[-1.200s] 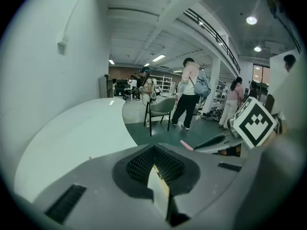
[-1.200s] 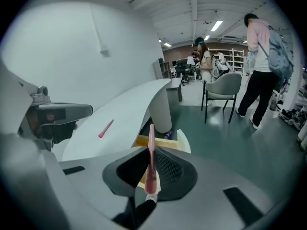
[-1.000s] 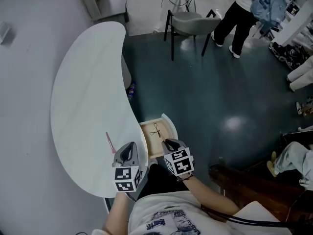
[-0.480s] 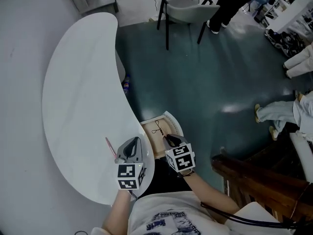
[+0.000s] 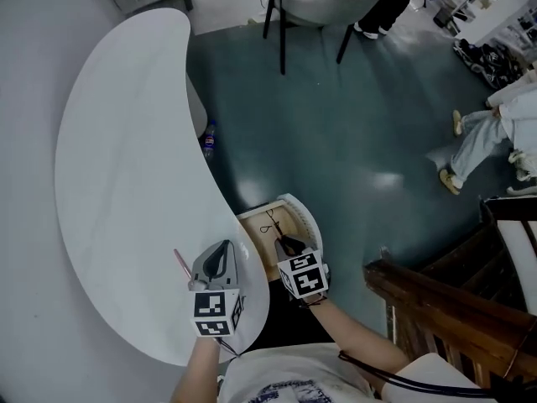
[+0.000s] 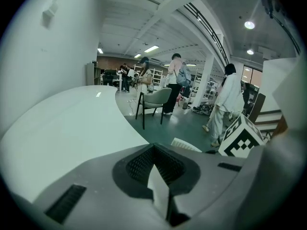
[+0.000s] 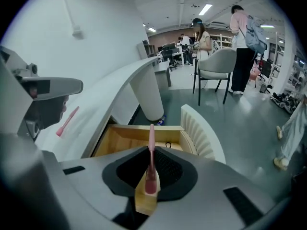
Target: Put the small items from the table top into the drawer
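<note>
My right gripper (image 7: 151, 152) has its jaws narrowed onto a slim pink plastic stick (image 7: 151, 137), pinched near its lower end so the rest points out at 12 o'clock. It hangs tilted down over the open pale-wood drawer (image 7: 120, 140), with the stick's free tip above the drawer's far edge and not yet set down. In the head view this gripper (image 5: 285, 243) sits at the drawer's (image 5: 252, 240) 6 o'clock side. My left gripper (image 6: 153, 164) shows its jaws drawn together at the tips with nothing between them, and it hovers over the near rim of the curved white table top (image 6: 62, 123). Seen from above, that gripper (image 5: 224, 247) is just beside the drawer, at its 9 o'clock. A small black looped item (image 5: 268, 222) already lies on the drawer floor, toward the ribbed white drawer front (image 5: 307, 222) at 1 o'clock. A second pink stick (image 5: 180, 264) lies loose on the table (image 5: 126, 158), just beside the left gripper at its 10 o'clock, and it shows again in the right gripper view (image 7: 67, 121). As I judge it, one item is stowed, one is about to go in and one waits on the table, which otherwise looks bare
</note>
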`<action>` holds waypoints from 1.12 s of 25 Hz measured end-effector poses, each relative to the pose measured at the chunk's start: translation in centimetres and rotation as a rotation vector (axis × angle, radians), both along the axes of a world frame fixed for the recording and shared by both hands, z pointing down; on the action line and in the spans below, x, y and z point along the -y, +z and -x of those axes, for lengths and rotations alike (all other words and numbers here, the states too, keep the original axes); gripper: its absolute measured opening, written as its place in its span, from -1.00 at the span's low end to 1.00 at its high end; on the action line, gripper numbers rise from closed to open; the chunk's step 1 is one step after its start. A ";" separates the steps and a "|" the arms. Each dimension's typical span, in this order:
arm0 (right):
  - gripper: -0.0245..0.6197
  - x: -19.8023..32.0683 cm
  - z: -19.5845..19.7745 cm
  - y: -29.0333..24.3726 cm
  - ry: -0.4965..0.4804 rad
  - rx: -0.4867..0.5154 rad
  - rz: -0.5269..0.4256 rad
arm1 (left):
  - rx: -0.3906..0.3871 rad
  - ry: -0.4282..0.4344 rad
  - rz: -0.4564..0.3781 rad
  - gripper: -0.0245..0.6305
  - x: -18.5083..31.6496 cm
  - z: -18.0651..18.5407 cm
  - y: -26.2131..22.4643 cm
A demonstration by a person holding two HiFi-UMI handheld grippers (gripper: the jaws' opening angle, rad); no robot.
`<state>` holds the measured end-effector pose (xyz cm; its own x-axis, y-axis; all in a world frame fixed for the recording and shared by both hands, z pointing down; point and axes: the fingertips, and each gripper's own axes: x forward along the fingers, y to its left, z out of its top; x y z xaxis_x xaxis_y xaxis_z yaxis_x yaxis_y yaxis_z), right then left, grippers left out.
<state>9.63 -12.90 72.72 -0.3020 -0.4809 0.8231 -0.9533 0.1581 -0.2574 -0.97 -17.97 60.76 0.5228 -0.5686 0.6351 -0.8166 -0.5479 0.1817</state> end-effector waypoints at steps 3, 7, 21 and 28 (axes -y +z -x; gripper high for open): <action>-0.74 0.4 0.6 1.6 -0.003 0.005 0.015 | -0.001 -0.005 0.005 -0.86 0.6 0.2 0.9; -0.74 0.7 1.8 3.5 0.002 0.017 0.039 | -0.001 -0.006 0.005 -0.86 1.0 0.7 1.5; -0.74 1.7 2.3 9.0 0.021 0.027 0.094 | 0.008 0.018 0.017 -0.86 2.0 0.2 2.8; -0.74 1.4 2.7 11.1 0.018 0.044 0.116 | 0.042 0.040 -0.002 -0.86 2.1 -0.2 3.5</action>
